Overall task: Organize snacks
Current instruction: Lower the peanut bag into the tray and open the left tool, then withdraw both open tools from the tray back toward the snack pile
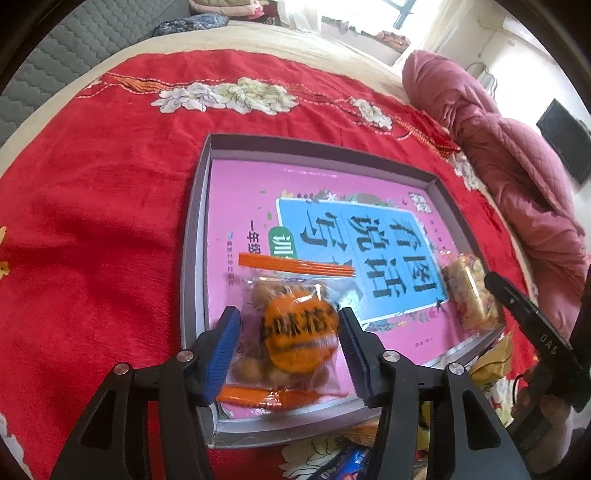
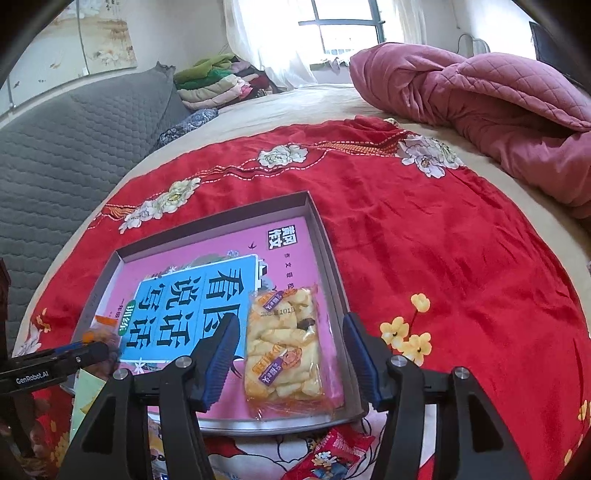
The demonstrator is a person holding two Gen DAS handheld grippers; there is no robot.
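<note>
Inside tray point(image 2: 334, 275), rice-cracker pack point(image 2: 282, 347) lengthwise, near-to-far

Daylight is pouring in from the window point(image 2: 343, 33) at twelve o'clock in the right wrist view, blowing out the panes and the curtain point(image 2: 266, 40) beside them to near white. In the left wrist view the same glare is sitting at one o'clock. The red bedspread point(image 1: 96, 206) is glowing evenly, with only soft shadows falling under the shallow box point(image 1: 194, 236) walls. Clear snack wrappers are catching small highlights. Fisheye bending is curving every straight edge — strongest toward the rim — and black vignette corners are closing in. The near foreground at six o'clock is looking slightly soft — the colours are smearing a little.
</note>
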